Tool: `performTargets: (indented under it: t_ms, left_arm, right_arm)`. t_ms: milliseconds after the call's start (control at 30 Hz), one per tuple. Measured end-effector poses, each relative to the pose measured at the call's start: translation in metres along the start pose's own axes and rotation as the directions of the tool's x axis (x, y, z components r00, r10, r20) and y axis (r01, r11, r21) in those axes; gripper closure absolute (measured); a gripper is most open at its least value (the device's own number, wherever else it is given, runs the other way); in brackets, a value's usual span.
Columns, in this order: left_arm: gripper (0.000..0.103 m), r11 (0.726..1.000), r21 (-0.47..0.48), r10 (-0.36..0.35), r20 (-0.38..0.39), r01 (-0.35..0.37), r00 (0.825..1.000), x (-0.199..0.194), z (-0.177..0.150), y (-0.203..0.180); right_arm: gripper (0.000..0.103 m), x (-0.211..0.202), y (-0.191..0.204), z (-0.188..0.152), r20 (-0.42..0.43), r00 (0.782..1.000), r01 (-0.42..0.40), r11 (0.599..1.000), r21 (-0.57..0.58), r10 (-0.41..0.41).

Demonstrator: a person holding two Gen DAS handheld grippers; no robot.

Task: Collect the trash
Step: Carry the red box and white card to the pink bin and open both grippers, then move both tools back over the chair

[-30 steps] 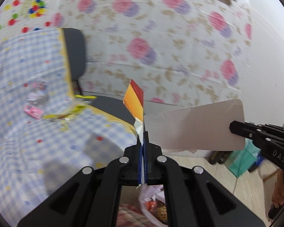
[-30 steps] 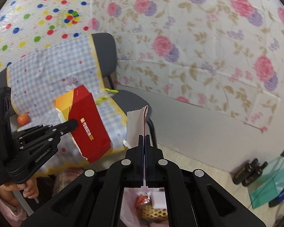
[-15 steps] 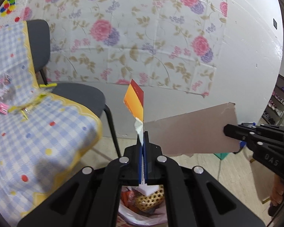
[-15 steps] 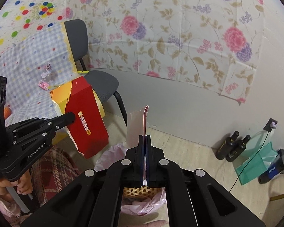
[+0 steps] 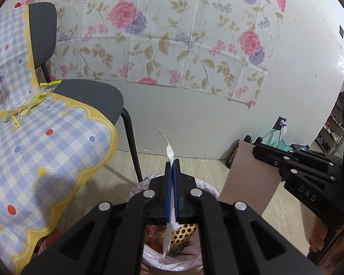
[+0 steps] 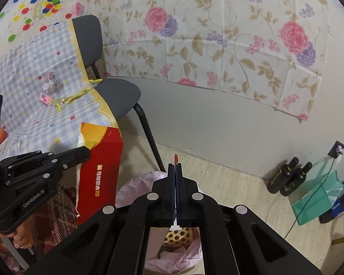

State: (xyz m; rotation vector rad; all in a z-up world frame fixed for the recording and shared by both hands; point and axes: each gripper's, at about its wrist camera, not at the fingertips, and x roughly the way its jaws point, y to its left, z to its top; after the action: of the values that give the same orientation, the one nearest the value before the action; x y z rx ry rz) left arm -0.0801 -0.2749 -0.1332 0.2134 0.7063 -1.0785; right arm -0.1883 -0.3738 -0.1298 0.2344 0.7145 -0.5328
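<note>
Red box (image 6: 101, 160) edge-on in left hand-held gripper (image 5: 172, 167); bin (image 5: 208, 189) mostly hidden.

Black tongs (image 5: 172, 169), blue inner pads, silver screws — white "DAS", "GenRobot.AI" markings, bare hand (image 6: 23, 240)

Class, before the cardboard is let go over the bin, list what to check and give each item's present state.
1. Left claw shut on red box: ok.
2. Right claw shut on cardboard panel: ok.
3. Bin below both claws: ok.
4. Room in the bin for the box: cannot tell; trash already lies inside.
5. Box and panel joined as one piece: cannot tell.
</note>
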Motion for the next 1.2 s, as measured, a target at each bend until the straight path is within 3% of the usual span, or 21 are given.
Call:
performTargets:
  t_ms: [67, 167, 200, 400, 700, 900, 1200]
  left_arm:
    - [0.099, 1.0, 0.0, 0.006, -0.013, -0.006, 1.0, 0.003, 0.002, 0.0]
    - [0.059, 1.0, -0.012, 0.029, 0.002, -0.029, 1.0, -0.001, 0.004, 0.005]
    - [0.053, 0.999, -0.02, 0.034, 0.012, -0.033, 0.999, -0.003, 0.005, 0.008]
    - [0.047, 0.992, -0.077, 0.102, 0.054, -0.098, 0.993, -0.027, 0.013, 0.033]
    - [0.046, 0.955, -0.156, 0.273, 0.127, -0.253, 0.954, -0.079, 0.017, 0.082]
    - [0.046, 0.92, -0.217, 0.359, 0.139, -0.325, 0.923, -0.104, 0.014, 0.115]
    - [0.046, 0.849, -0.304, 0.479, 0.103, -0.431, 0.872, -0.13, 0.011, 0.169]
  right_arm:
    - [0.097, 0.002, 0.001, 0.002, -0.001, 1.0, 0.009, 1.0, -0.01, -0.009]
    - [0.083, 0.002, -0.001, 0.004, 0.009, 1.0, 0.006, 1.0, -0.004, -0.006]
    - [0.081, 0.001, -0.002, 0.005, 0.014, 1.0, 0.007, 1.0, -0.004, -0.007]
    - [0.076, -0.011, 0.002, 0.016, 0.058, 0.998, -0.014, 1.0, 0.006, 0.013]
    - [0.075, -0.032, 0.033, 0.044, 0.18, 0.977, -0.111, 0.993, -0.025, 0.114]
    - [0.068, -0.012, 0.071, 0.057, 0.132, 0.971, -0.188, 0.978, -0.096, 0.199]
    - [0.058, 0.007, 0.128, 0.091, 0.112, 0.943, -0.297, 0.943, -0.151, 0.314]
